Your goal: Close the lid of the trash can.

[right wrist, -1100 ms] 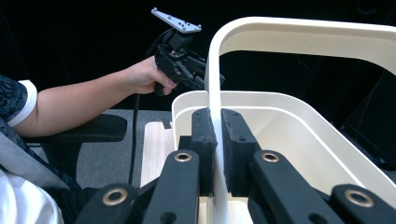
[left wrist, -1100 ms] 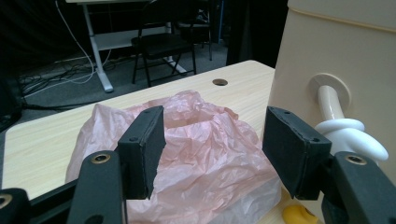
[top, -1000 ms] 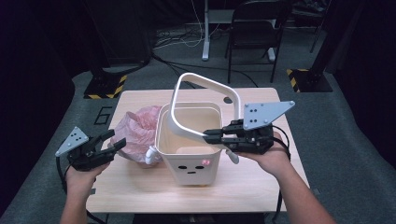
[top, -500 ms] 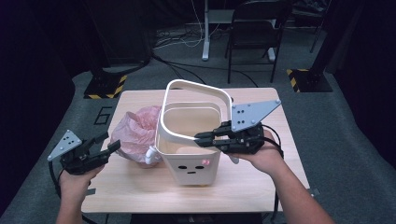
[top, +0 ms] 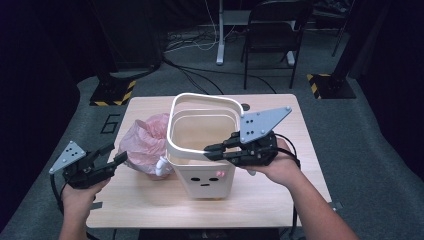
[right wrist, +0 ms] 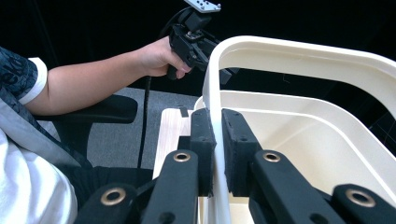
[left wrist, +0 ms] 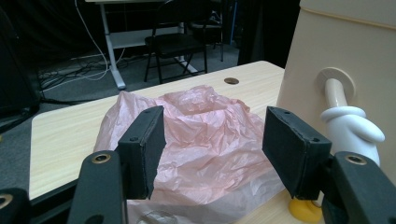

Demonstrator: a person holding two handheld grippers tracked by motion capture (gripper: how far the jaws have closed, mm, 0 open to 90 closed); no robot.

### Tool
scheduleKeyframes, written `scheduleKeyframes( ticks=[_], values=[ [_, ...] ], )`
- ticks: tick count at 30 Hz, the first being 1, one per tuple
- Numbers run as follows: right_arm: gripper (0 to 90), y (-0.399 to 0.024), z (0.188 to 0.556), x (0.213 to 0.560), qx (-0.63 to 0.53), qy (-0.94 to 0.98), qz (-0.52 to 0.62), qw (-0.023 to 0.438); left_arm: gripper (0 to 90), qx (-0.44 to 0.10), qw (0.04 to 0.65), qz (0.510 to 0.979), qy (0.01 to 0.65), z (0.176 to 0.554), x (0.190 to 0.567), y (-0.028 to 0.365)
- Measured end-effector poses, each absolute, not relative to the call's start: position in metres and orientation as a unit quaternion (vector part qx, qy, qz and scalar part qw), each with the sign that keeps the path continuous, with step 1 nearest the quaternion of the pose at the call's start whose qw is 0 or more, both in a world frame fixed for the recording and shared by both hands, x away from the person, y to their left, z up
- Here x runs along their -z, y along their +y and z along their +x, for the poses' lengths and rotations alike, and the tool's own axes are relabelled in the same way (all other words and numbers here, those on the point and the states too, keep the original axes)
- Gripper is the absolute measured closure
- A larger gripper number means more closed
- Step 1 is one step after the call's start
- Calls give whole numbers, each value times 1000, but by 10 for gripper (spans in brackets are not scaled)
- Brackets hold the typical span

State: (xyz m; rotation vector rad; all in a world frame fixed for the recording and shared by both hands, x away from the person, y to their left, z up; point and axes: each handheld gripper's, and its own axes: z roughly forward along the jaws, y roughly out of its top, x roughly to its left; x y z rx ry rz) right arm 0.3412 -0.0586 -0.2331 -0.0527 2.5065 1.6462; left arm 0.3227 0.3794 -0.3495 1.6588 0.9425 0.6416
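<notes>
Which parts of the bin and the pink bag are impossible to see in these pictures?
- Bin floor: high view, hidden by its own walls.
- Pink bag contents: crumpled plastic covers them in the left gripper view.
- White ring below the right gripper: cut off by the bottom edge, right gripper view.

The left gripper (left wrist: 212, 149) holds its two black jaws wide apart with nothing between the pads. Just beyond them a crumpled pink plastic bag (left wrist: 196, 140) lies on the wooden table (left wrist: 60, 140), beside the cream bin (left wrist: 345, 51), which stands right of the bag.
</notes>
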Motion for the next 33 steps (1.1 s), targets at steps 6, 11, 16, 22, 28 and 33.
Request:
scheduleKeyframes(
  ticks=[6,11,16,22,28,33],
  values=[
    [837,-55,338,230,-526,846,-25,84,388,-269,538,695,395,322,349,380],
    [839,-58,336,229,-521,848,-24,89,388,-269,536,696,395,323,349,379],
    [839,-53,336,229,-518,851,-30,83,388,-269,536,697,393,322,349,378],
    [838,-46,334,229,-501,861,-36,81,388,-268,536,696,394,322,349,379],
    [838,-41,335,234,-480,873,-38,79,388,-268,537,696,394,322,349,378],
    [838,-42,336,235,-484,871,-37,74,388,-268,537,696,395,322,349,379]
  ],
)
